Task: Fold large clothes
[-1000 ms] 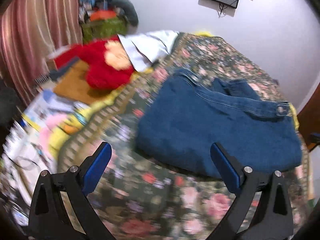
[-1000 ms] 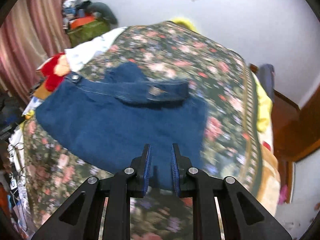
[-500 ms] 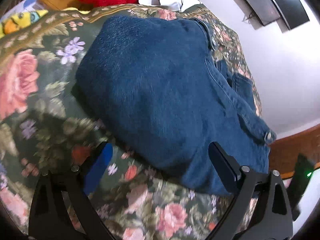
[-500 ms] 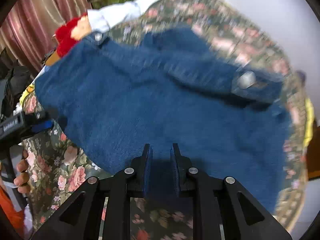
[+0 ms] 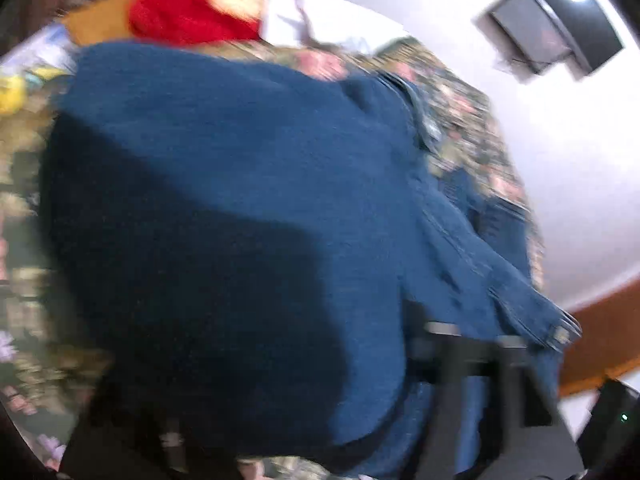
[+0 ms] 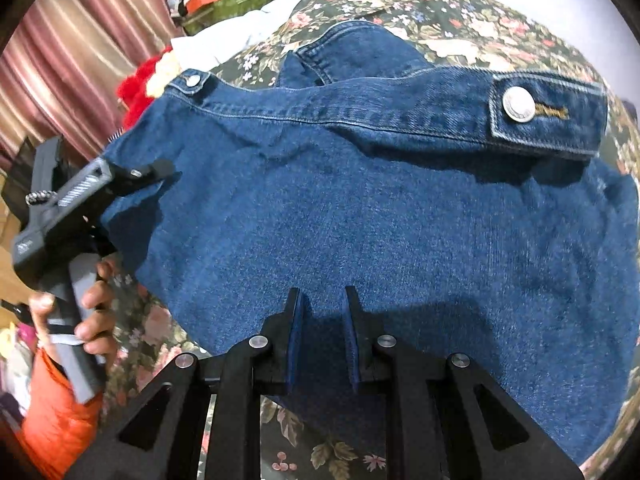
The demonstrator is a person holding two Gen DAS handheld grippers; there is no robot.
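A blue denim jacket (image 6: 360, 220) lies folded on the floral bedspread (image 6: 440, 12), waistband and metal button (image 6: 518, 105) at the far side. My right gripper (image 6: 322, 300) is shut, its tips over the jacket's near edge, no cloth pinched. My left gripper (image 6: 160, 176) sits at the jacket's left edge, held by a person's hand (image 6: 92, 312). In the blurred left wrist view the denim (image 5: 240, 200) bulges between the jaws of the left gripper (image 5: 300, 380), which are closing; one finger is hidden under the cloth.
A red plush toy (image 5: 180, 12) and a white cloth (image 5: 312, 20) lie at the bed's far left. Striped curtains (image 6: 72, 60) hang on the left. A dark screen (image 5: 552, 36) is mounted on the white wall. An orange sleeve (image 6: 56, 420) shows at lower left.
Both grippers came down close to the jacket. The left one rolled, slid onto the jacket's left edge, and its jaws narrowed around the denim. The right stayed shut.
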